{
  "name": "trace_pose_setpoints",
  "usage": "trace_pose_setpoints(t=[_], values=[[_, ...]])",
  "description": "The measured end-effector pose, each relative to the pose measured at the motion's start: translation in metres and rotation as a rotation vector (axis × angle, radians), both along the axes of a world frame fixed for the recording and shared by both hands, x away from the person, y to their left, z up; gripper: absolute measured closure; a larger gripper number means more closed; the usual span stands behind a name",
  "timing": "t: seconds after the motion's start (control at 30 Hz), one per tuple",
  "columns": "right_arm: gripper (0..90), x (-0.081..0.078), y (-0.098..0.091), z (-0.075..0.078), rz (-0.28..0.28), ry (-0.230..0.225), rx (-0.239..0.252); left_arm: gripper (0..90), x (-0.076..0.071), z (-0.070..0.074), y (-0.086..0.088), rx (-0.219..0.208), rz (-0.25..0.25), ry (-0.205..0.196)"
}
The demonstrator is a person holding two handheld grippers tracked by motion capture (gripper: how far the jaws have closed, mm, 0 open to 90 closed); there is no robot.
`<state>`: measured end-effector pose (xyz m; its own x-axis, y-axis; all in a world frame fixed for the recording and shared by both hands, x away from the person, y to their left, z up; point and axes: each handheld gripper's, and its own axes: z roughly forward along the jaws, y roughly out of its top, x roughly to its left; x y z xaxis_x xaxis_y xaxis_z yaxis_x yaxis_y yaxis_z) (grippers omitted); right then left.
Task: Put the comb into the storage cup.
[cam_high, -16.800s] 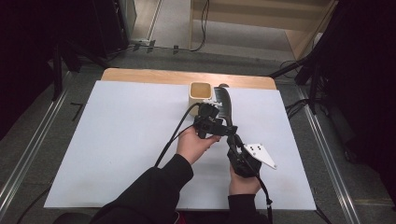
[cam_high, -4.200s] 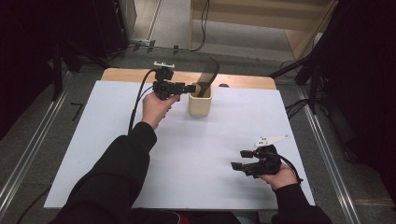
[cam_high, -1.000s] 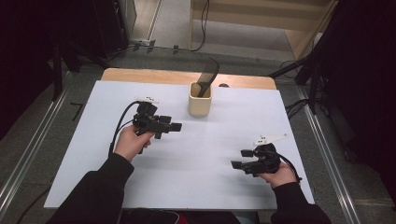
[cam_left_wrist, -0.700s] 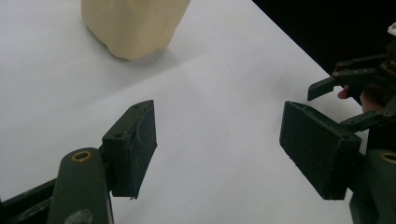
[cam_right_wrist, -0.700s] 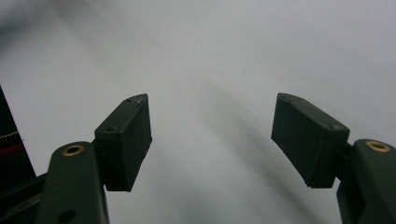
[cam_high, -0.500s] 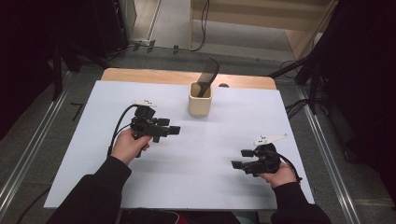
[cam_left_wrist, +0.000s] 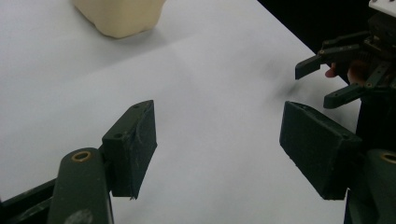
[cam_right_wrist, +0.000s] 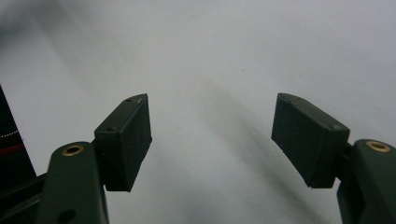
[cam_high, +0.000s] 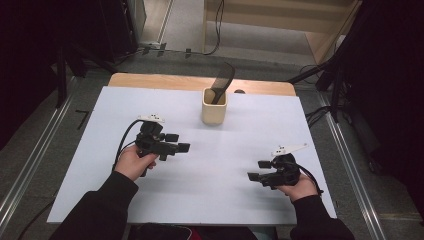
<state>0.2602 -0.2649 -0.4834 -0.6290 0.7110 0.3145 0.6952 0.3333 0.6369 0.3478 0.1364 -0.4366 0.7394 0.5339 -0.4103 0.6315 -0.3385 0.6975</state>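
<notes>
High view: left gripper (cam_high: 177, 142) and right gripper (cam_high: 256, 170), jaws spread wide and empty, hover over the white table (cam_high: 240, 140); a cream cup (cam_high: 214, 107) holding a dark utensil (cam_high: 222, 80) stands far-centre.

A lab-like recording space: a plain white-covered wooden surface (cam_high: 150, 210) flanked by metal floor rails (cam_high: 30, 170), black curtains (cam_high: 30, 50) and loose floor cables (cam_high: 218, 25).

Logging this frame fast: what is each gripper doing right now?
Left gripper: open, holding nothing, above the white sheet.
Right gripper: open, holding nothing.
</notes>
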Motion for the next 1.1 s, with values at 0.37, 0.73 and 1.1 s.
trace_pose_setpoints(t=[0.37,0.73,1.1], values=[[26.8,0.0,0.0,0.0,-0.003,0.001,-0.001,28.0,-0.016,-0.006,0.007,0.022,-0.014,0.004],[26.8,0.0,-0.001,0.0,-0.008,0.002,0.004,28.0,-0.028,-0.011,0.017,0.038,-0.022,0.012],[26.7,0.0,-0.001,-0.001,-0.011,0.009,0.001,28.0,-0.039,-0.017,0.026,0.056,-0.026,0.009]])
